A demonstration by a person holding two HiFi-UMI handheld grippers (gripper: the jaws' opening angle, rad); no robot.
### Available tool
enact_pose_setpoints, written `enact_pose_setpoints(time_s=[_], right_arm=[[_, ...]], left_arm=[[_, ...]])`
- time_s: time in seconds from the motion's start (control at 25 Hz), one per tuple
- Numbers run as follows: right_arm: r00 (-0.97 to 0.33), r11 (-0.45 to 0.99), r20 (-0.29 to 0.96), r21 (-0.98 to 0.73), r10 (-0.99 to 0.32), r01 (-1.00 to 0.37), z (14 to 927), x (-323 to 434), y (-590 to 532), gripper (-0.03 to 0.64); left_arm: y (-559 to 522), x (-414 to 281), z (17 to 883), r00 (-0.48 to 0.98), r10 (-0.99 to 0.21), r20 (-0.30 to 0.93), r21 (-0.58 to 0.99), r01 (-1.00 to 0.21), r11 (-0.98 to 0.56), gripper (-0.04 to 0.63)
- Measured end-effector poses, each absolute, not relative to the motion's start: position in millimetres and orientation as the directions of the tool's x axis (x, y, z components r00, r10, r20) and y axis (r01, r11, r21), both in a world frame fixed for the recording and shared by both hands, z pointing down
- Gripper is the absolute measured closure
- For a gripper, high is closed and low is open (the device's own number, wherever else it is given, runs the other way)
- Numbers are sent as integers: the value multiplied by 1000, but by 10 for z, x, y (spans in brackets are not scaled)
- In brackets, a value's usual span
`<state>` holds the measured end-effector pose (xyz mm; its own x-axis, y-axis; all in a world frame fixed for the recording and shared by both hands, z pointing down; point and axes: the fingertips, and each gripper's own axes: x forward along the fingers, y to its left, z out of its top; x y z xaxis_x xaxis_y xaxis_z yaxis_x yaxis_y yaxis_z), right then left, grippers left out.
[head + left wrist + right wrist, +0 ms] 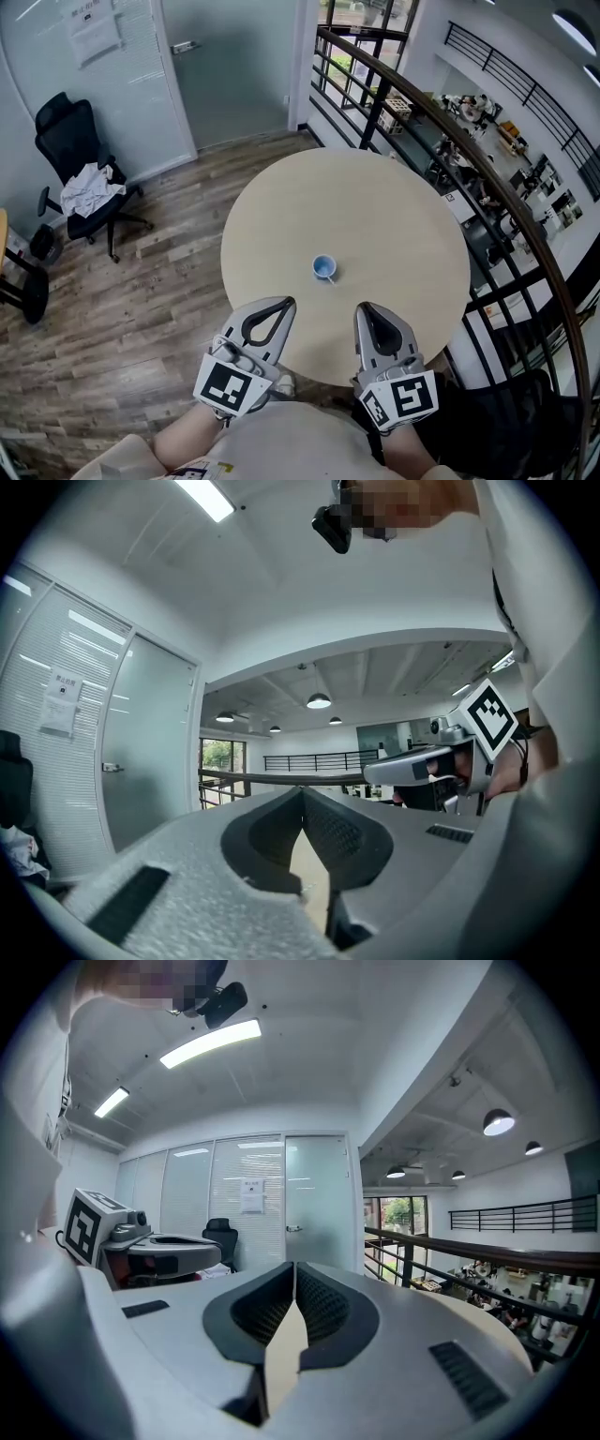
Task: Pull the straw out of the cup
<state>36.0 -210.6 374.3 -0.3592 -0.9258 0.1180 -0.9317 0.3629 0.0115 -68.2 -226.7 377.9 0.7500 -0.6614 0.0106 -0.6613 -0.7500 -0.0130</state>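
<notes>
A small blue cup [323, 268] with a short white straw in it stands near the middle of the round beige table [281, 206]. My left gripper [285, 303] hovers over the table's near edge, left of and short of the cup, tips together, nothing between them. My right gripper [365, 308] sits beside it on the right, also short of the cup, shut and empty. In the left gripper view my left gripper [302, 790] has its tips touching, and the right gripper [412, 766] shows at the right. In the right gripper view my right gripper [293, 1267] is shut too. The cup is hidden in both gripper views.
A black railing [450, 131] curves round the table's far and right side, with a lower floor beyond. A black office chair [80, 178] with white cloth on it stands at the left on the wood floor. A glass door [234, 66] is at the back.
</notes>
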Motion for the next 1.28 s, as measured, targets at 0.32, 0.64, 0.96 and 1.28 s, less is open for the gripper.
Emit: enact_pose_setpoints(time_s=[0.32,0.64,0.96,1.28], right_arm=[[-327,331,127,10,-936,-943,3772,375,-2264,592],[-281,293,172,53,-944,-955,3826,576,-2296,592],[-323,338,205,40,-924,-940,4008,612,-2390,591],[-366,389,266,39,-892,-920,4274,542,-2607,589]], left_arm=[[-2439,-688,3767,765,-644,12,-17,-644,-765,581],[-2419,-545,3719,765,-644,13,-10,-644,-765,581],[-2463,-580,3756,725,-688,32,-3,-688,-726,581],[-2662,-549,3928,681,-730,59,5,-731,-682,581]])
